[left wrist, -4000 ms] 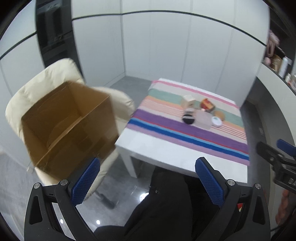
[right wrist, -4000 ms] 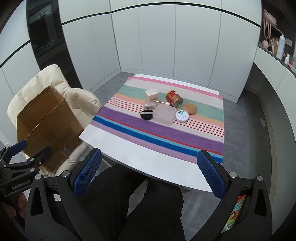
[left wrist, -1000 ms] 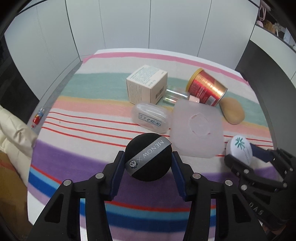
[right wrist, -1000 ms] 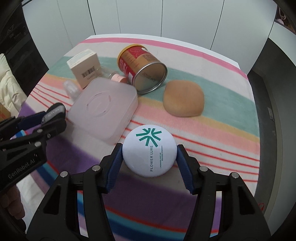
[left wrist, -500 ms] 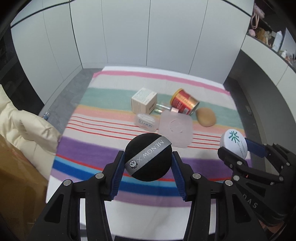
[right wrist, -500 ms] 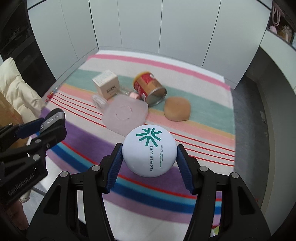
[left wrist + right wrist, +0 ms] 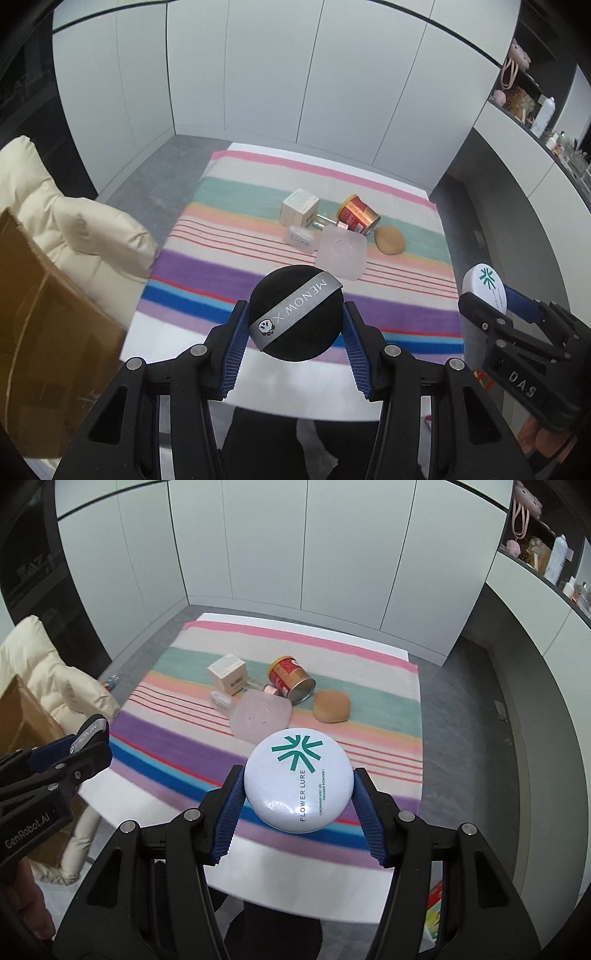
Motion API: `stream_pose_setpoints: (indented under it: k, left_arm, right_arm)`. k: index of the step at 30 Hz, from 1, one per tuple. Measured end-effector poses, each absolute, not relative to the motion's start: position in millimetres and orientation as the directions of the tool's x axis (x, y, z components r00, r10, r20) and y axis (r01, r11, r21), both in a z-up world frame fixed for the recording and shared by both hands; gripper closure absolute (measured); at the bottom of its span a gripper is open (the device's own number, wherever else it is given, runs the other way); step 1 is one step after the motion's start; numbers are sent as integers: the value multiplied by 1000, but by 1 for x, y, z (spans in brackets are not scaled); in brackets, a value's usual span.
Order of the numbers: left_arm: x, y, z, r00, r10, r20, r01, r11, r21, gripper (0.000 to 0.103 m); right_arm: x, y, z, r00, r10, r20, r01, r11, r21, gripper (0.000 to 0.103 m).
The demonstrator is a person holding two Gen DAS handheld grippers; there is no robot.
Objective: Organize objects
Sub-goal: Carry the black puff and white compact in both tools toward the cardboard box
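Note:
My left gripper (image 7: 295,325) is shut on a black round powder puff (image 7: 295,314) with a grey band, held above the table's near edge. My right gripper (image 7: 298,788) is shut on a white round compact (image 7: 298,784) with a green logo, also held high; it shows in the left wrist view too (image 7: 484,286). On the striped cloth (image 7: 221,273) lie a cream box (image 7: 299,212), a red tin on its side (image 7: 357,218), a tan sponge (image 7: 389,240), a pink square case (image 7: 341,256) and a small clear case (image 7: 300,236).
An open cardboard box (image 7: 40,332) sits on a cream padded chair (image 7: 74,225) left of the table. White cabinet walls stand behind. A shelf with bottles (image 7: 543,114) is at the far right. My dark-trousered legs show below the table edge.
Both grippers have lifted and pulled back from the table with the puff and the compact, so the table looks smaller and farther. The cardboard box has come into view at left.

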State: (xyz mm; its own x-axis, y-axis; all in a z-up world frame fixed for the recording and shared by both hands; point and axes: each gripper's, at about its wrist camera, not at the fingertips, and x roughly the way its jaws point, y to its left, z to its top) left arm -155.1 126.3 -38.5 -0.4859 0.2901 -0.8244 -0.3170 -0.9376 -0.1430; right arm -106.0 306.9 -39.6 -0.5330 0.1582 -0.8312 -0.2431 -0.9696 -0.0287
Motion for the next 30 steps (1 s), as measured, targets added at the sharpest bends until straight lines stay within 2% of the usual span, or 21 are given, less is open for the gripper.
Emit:
stream_pose_setpoints:
  k: [9,19,30]
  left_arm:
    - [-146,101,-25,-521,300,-799,-315,-938,-147,52]
    - [-146,60,-27,-566,253,-784,-215,-964,-155,52]
    - [-145,10,-22,-615,212,-759,-165,-977,-139,52]
  right_arm:
    - [-104,283,-21,-600,100,-793,-167,-986,1,43]
    - [-123,250,-19,-626,12,-780,-119,-990,80,43]
    - [-143,191,-16,-641,-29,-767,-26,-998,60,43]
